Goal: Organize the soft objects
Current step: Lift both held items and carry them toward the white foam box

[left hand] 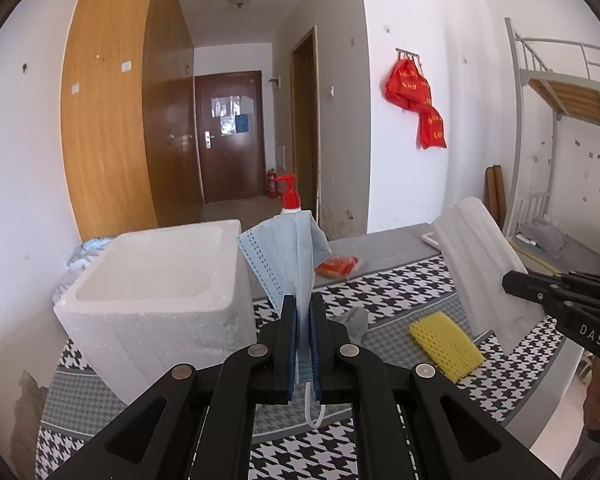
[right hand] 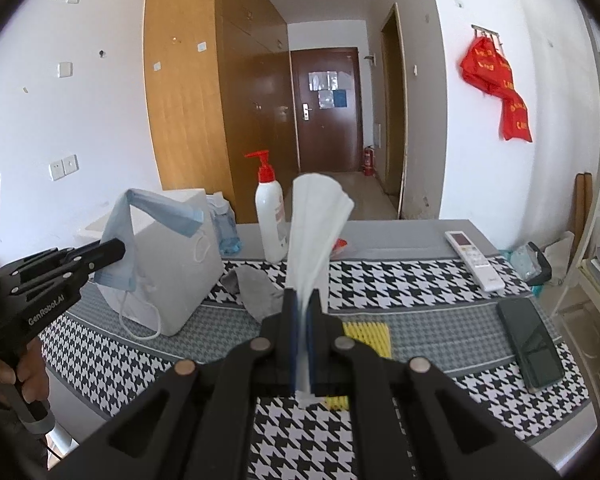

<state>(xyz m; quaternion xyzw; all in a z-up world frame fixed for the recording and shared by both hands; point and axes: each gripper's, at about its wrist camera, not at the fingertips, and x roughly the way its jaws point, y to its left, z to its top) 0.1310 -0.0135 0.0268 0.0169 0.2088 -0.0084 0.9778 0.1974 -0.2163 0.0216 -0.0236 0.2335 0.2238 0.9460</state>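
A: Status of both tools?

B: The left gripper (left hand: 303,304) has its jaws clamped on a blue face mask (left hand: 288,256), held upright in the air just beside the foam box (left hand: 148,280). The right gripper (right hand: 303,300) has its jaws clamped on a white mask (right hand: 316,220), also clear of the table (right hand: 440,320).

A: Which step is this?

B: Transfer, in my judgement. Both masks are lifted; neither is stowed.

A: Next move?

B: Probably carry each mask over the open top of the box, then part the jaws. The loose ear loop (right hand: 140,320) may snag on the rim. A grey cloth (right hand: 256,288) and a yellow sponge (left hand: 446,346) remain on the table.
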